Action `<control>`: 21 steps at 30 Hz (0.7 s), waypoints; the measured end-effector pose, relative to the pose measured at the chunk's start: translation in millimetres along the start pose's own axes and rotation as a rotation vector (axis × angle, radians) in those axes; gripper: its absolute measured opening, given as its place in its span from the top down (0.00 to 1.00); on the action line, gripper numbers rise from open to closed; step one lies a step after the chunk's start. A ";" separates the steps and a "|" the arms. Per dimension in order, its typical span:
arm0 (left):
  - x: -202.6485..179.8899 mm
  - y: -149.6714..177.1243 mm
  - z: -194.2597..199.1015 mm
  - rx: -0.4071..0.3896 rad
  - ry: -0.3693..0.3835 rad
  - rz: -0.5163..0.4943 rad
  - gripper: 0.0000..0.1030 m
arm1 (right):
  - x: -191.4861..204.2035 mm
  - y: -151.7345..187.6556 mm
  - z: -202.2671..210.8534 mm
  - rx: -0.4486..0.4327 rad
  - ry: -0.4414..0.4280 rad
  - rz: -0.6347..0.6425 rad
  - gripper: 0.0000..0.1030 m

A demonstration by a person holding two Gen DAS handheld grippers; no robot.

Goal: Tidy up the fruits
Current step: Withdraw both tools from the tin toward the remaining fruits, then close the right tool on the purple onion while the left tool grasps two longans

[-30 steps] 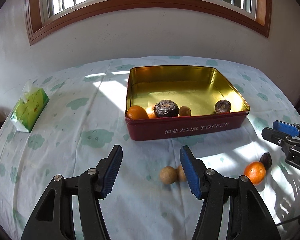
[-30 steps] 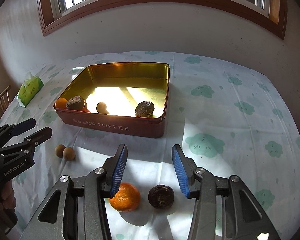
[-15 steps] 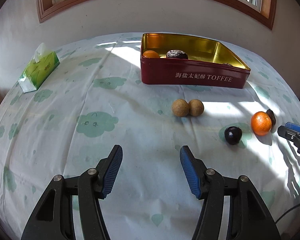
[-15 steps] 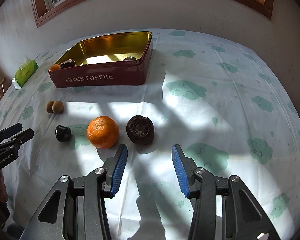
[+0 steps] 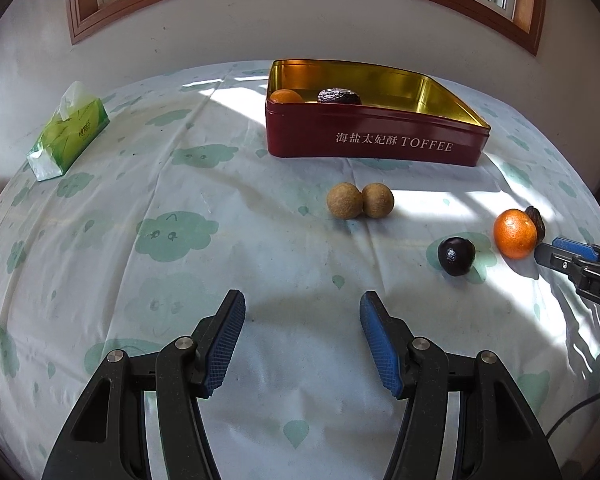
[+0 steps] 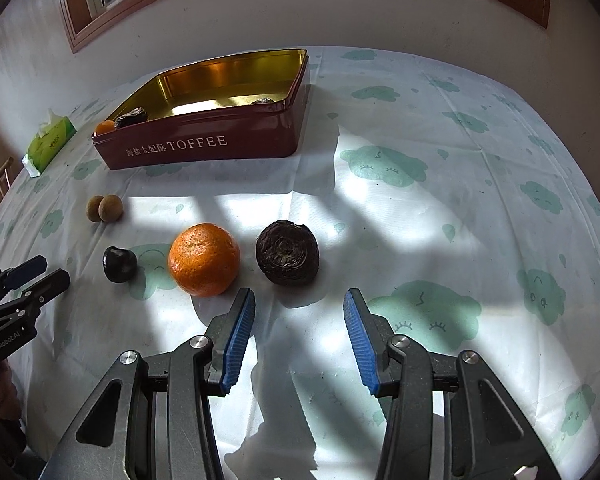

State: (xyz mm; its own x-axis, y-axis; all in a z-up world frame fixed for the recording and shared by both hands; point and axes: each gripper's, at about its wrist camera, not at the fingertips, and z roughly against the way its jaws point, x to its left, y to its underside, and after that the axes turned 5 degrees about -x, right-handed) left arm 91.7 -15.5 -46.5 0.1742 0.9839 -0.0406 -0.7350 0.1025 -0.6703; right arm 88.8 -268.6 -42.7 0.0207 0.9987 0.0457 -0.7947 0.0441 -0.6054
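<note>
Fruit is scattered on the cloud-print tablecloth (image 5: 180, 240) in front of the red toffee tin (image 5: 376, 142). The left gripper (image 5: 302, 340) is spread wide and nothing is held or touched; two longans (image 5: 360, 201), touching each other, lie ahead of it. The right gripper (image 6: 299, 338) is likewise spread wide and empty, just short of the orange (image 6: 204, 259) and the wrinkled dark fruit (image 6: 287, 257). A small dark fruit (image 6: 119, 264) sits left of the orange. A tissue pack (image 5: 68, 136) lies well apart.
</note>
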 end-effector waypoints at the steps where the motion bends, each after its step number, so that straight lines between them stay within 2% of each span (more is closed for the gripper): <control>1: 0.4 0.2 0.1 -0.003 0.005 -0.001 0.41 | -0.2 -0.7 -1.6 0.001 -0.002 -0.003 0.58; 12: -3.2 -1.6 -6.4 -0.004 -0.006 -0.014 0.41 | 5.4 -10.8 -12.4 -0.023 0.016 0.027 0.58; 14: -5.1 -4.4 -9.6 -0.004 -0.007 -0.019 0.41 | 6.6 -12.4 -14.3 -0.027 0.020 0.033 0.60; 16: -8.2 -8.1 -12.9 -0.004 -0.007 -0.026 0.41 | 7.8 -13.3 -15.5 -0.034 0.023 0.041 0.70; 21: -19.3 -18.2 -23.2 -0.006 0.003 -0.046 0.41 | 5.7 -12.0 -15.9 -0.043 0.019 0.045 0.71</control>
State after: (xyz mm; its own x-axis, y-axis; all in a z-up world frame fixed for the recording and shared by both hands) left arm 116.9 -39.7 -50.7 0.2096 0.9777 -0.0114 -0.7219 0.1468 -0.6763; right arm 108.1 -263.1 -47.8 -0.0022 1.0000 0.0030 -0.7680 0.0002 -0.6405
